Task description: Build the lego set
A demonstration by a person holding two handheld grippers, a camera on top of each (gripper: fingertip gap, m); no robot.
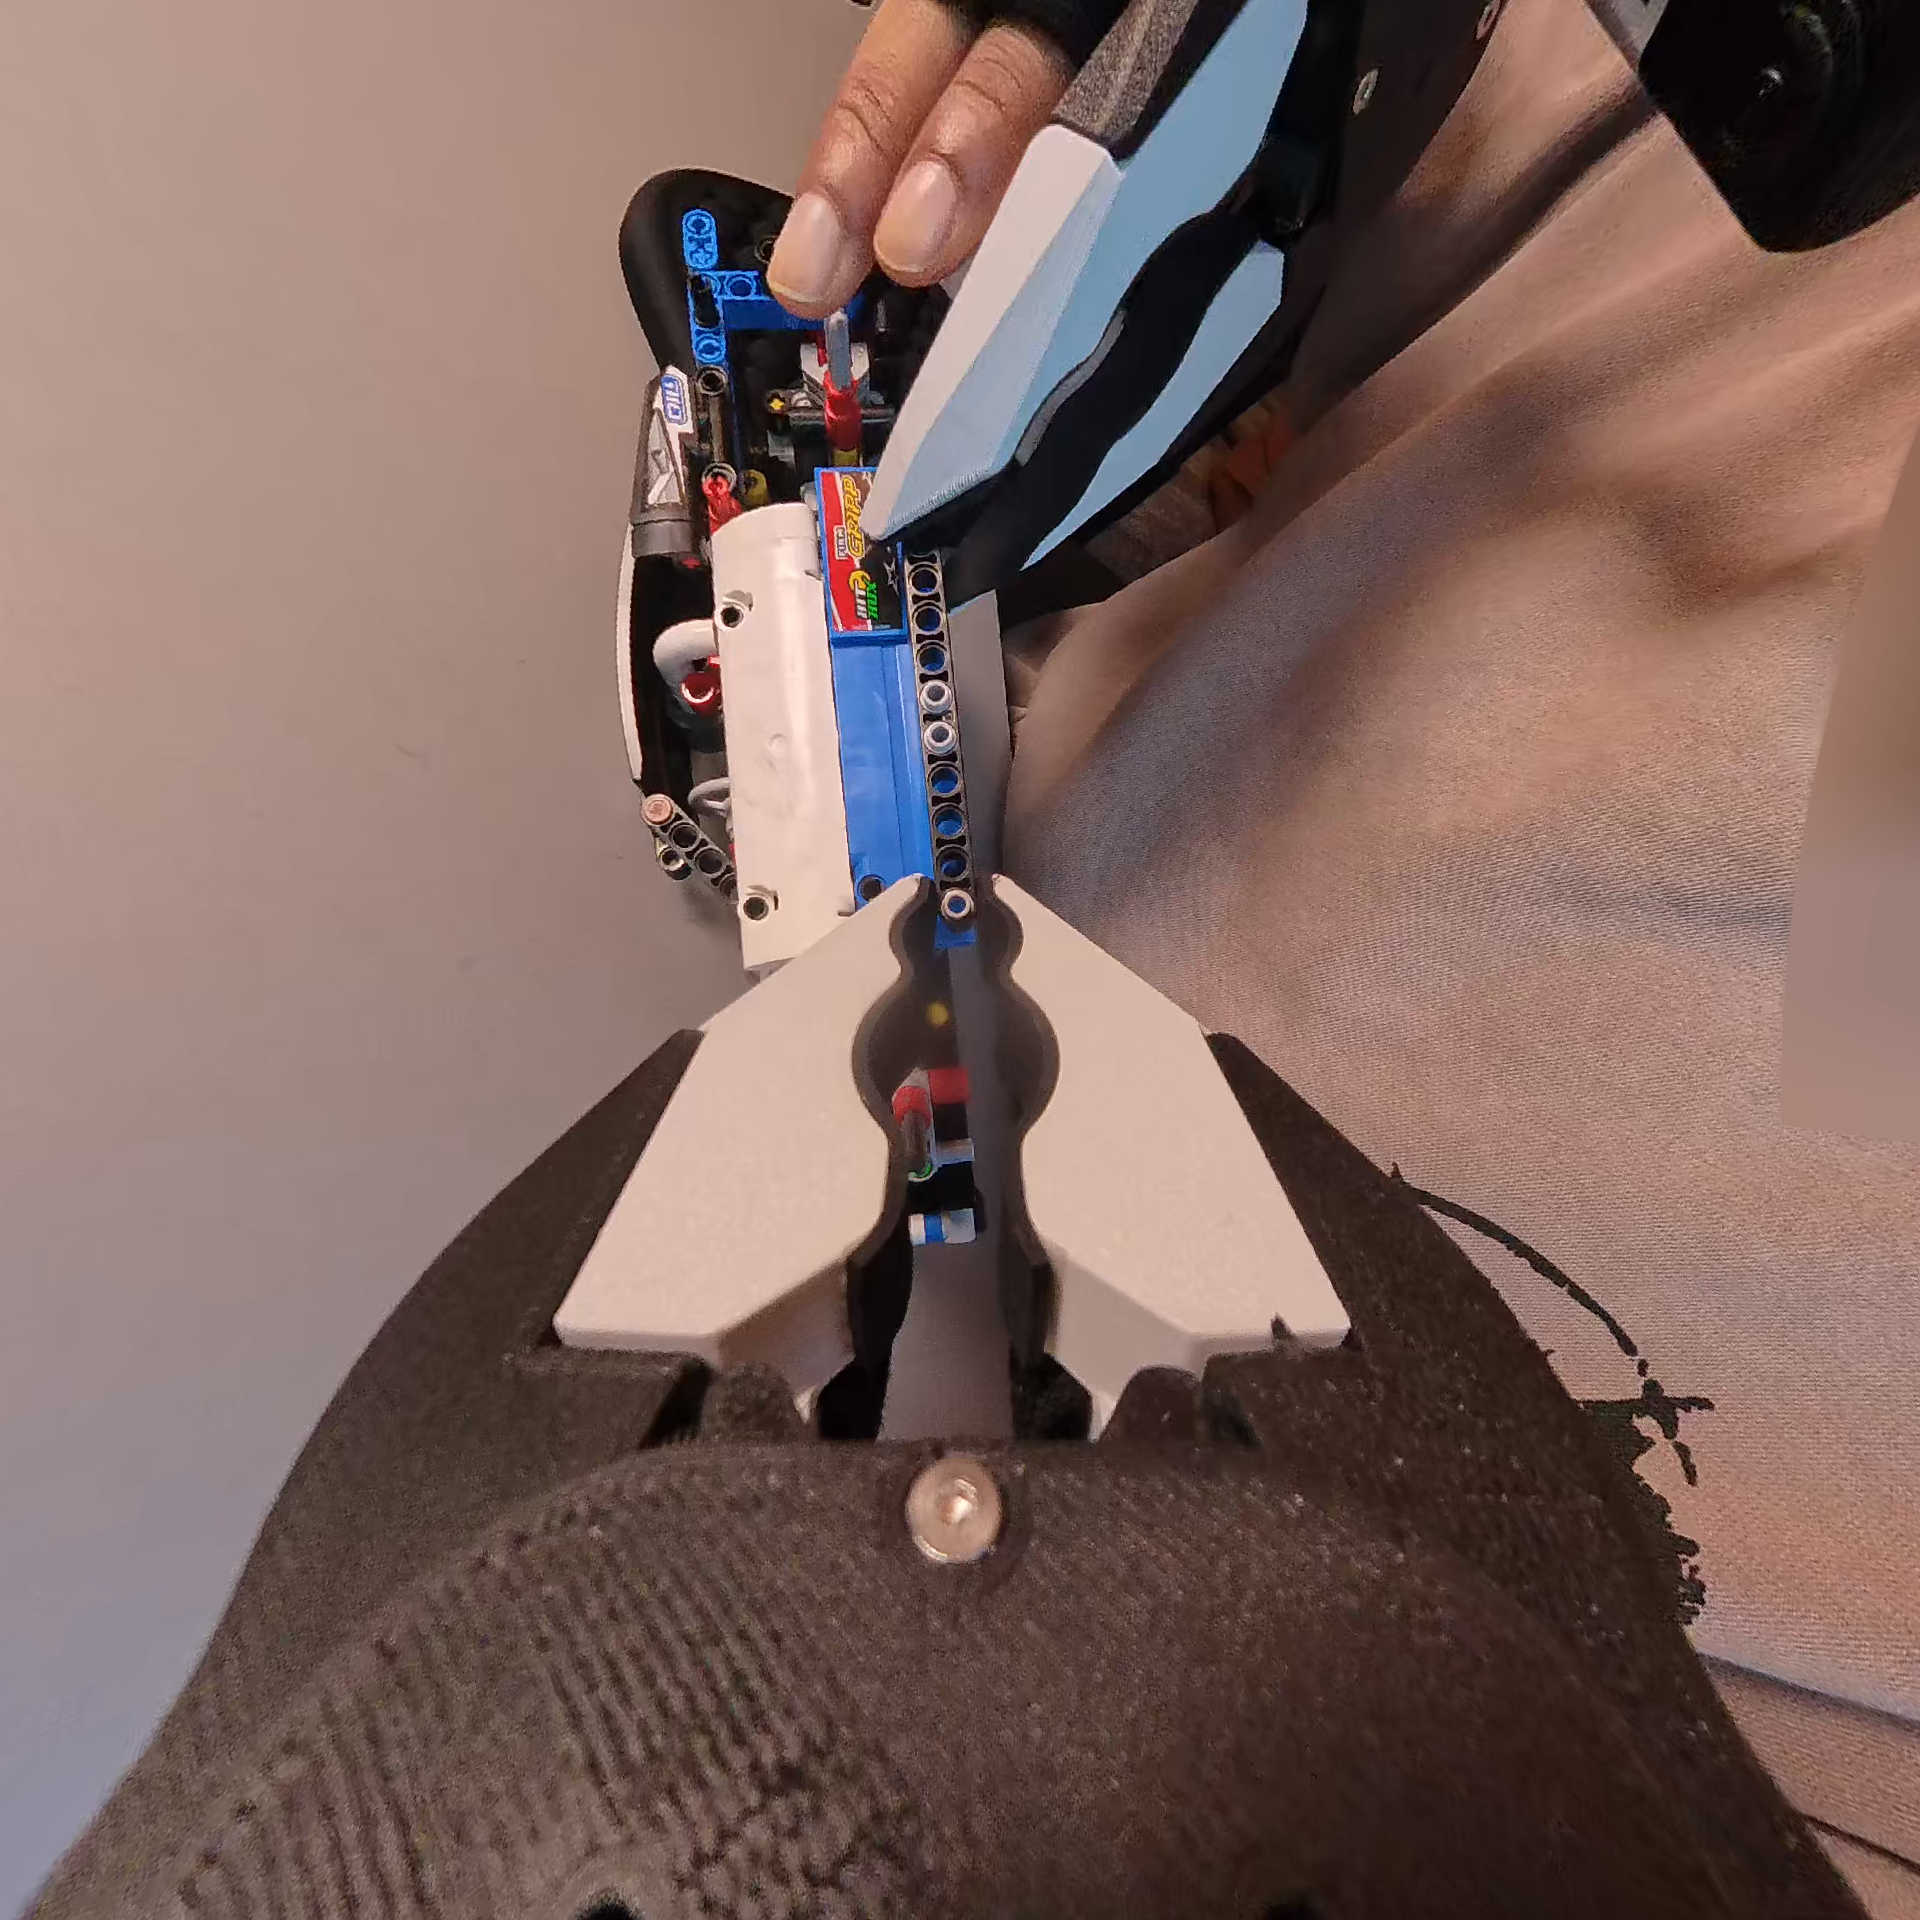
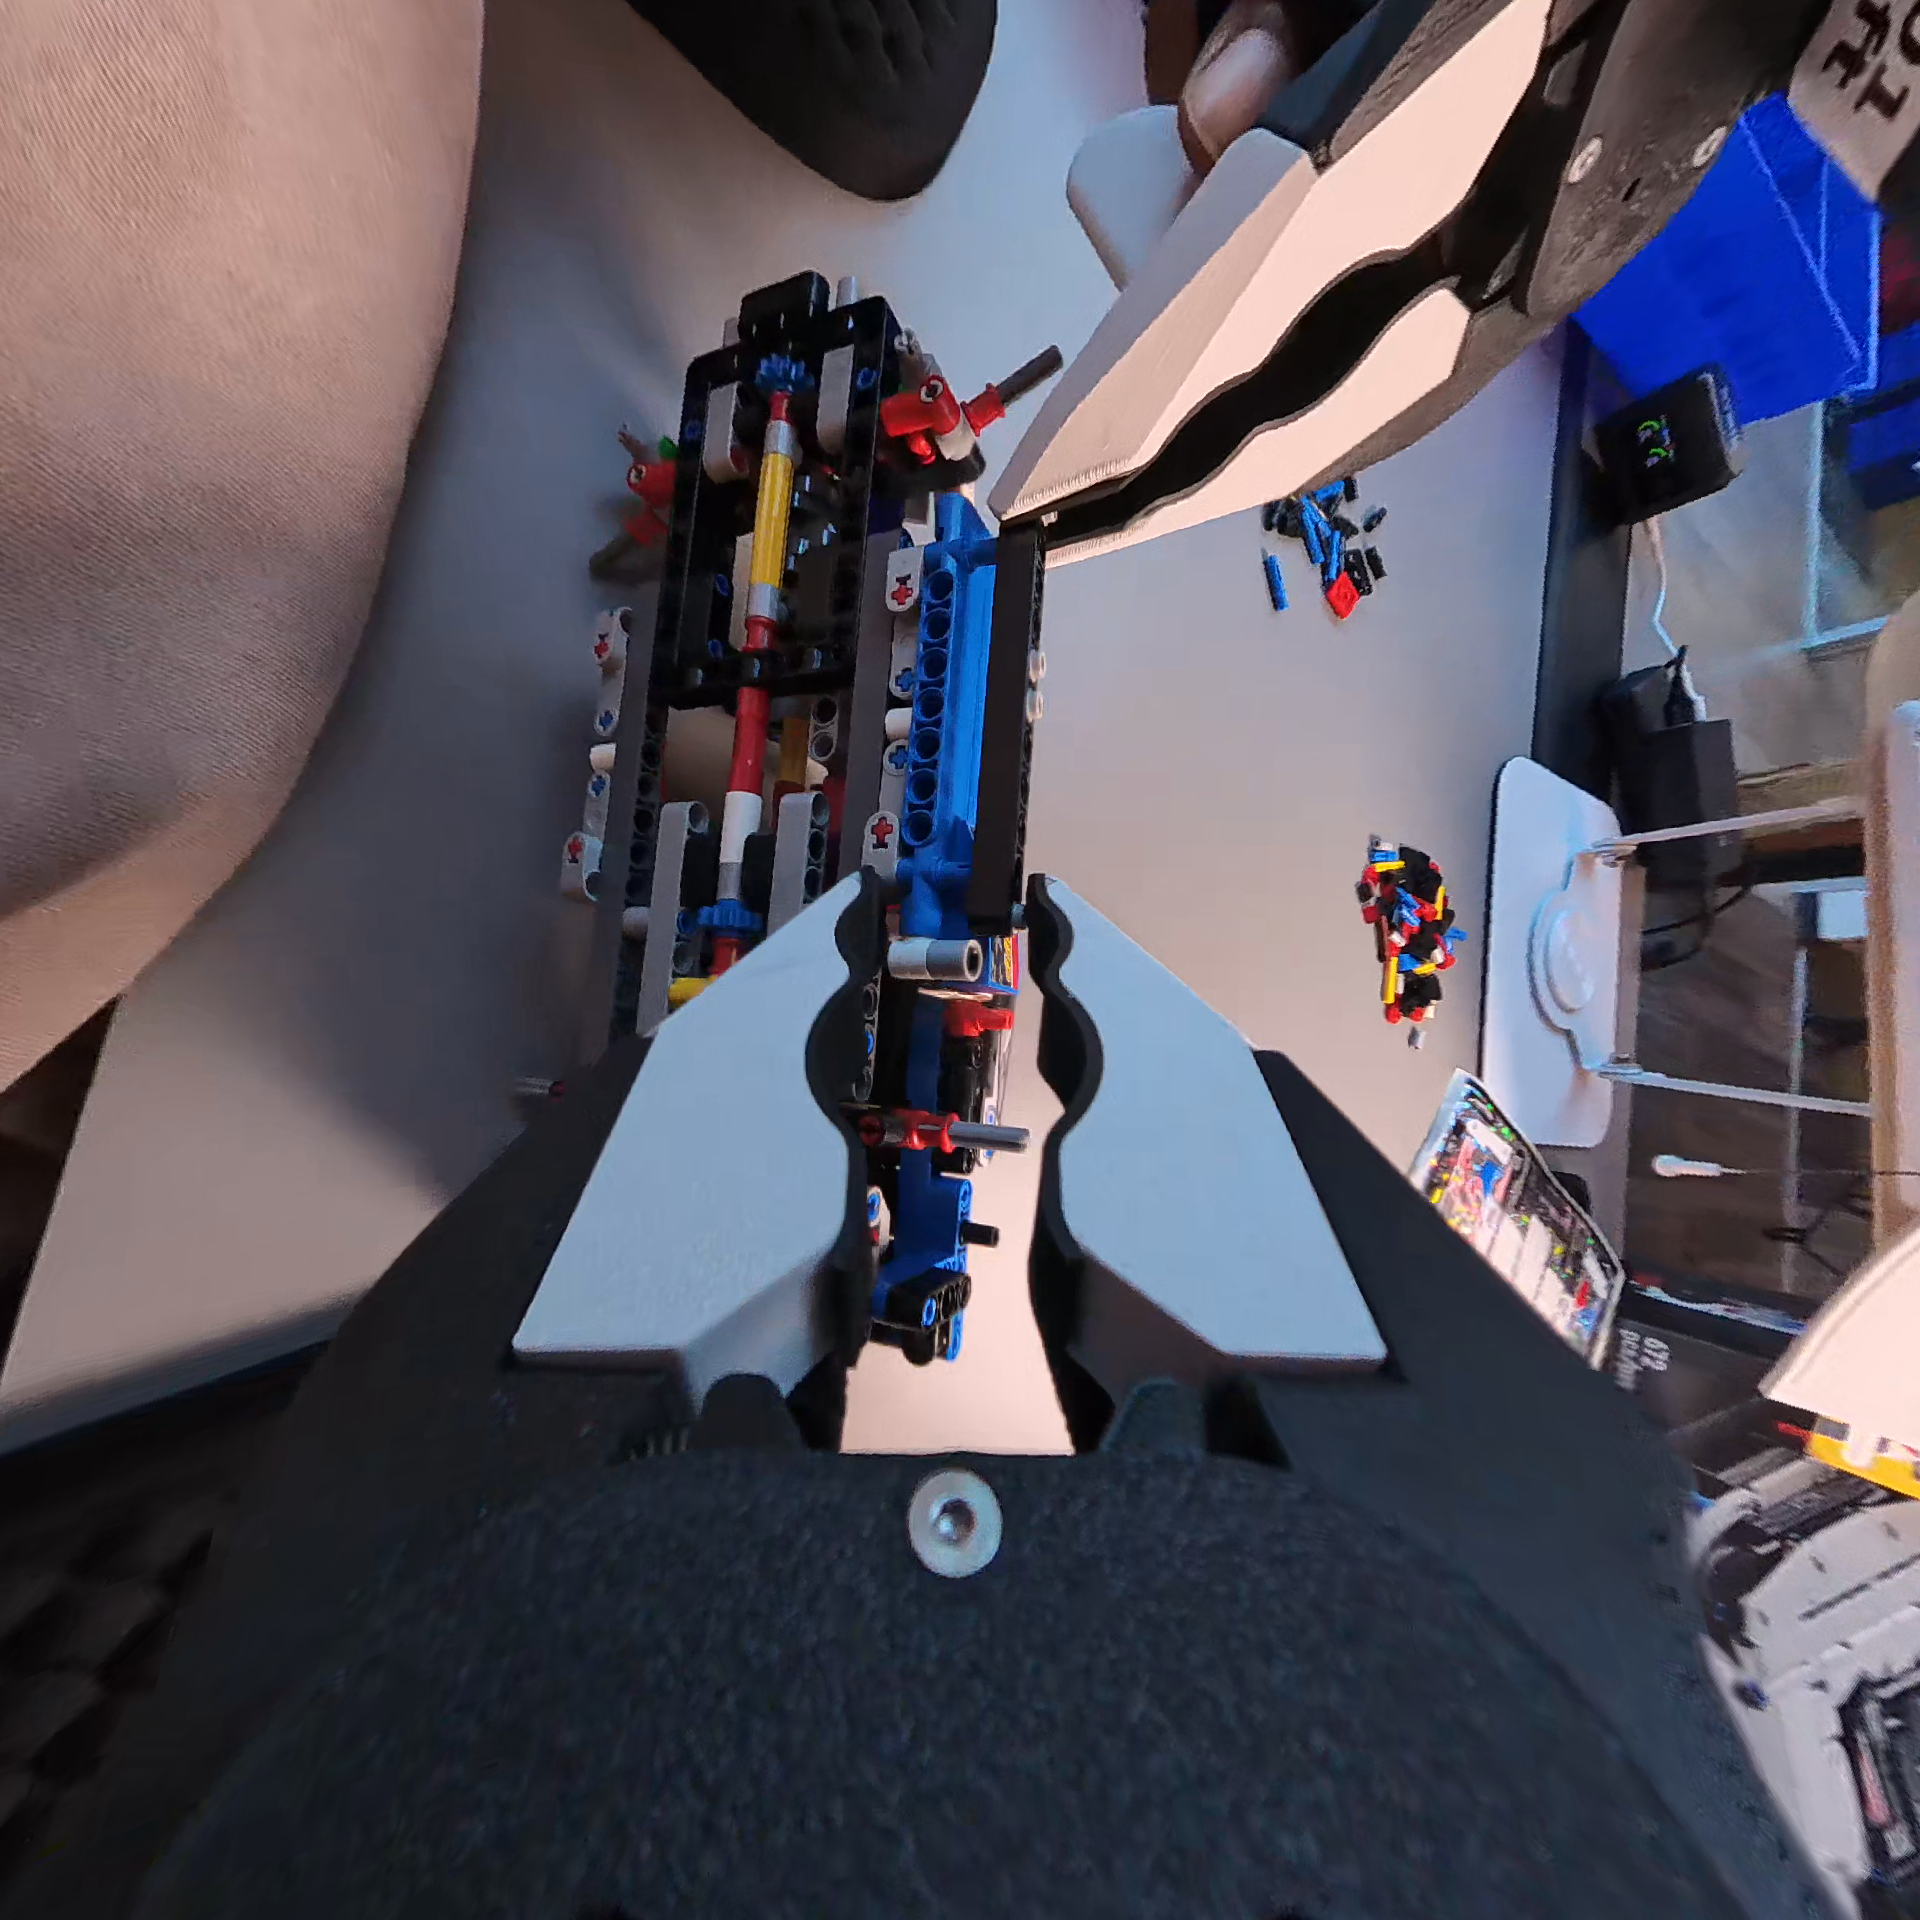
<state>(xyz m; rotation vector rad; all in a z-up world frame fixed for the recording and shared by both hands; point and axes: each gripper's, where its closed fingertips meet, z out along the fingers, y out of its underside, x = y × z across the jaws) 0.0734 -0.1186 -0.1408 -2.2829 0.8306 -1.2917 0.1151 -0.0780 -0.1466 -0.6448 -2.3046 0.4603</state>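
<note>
Mid-assembly, the left gripper (image 1: 958,902) and right gripper (image 2: 945,896) each clamp an end of the lego model (image 2: 831,665), likely needing steady alignment next.

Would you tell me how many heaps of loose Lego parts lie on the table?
2: a blue-black heap far beside the model, a mixed heap nearer the white stand. Others may be hidden.

My left gripper (image 1: 956,894): matt grey plastic, rough black body. Lego model (image 1: 883,727): glossy plastic. Cloth (image 1: 1403,779), upper right: soft.
</note>
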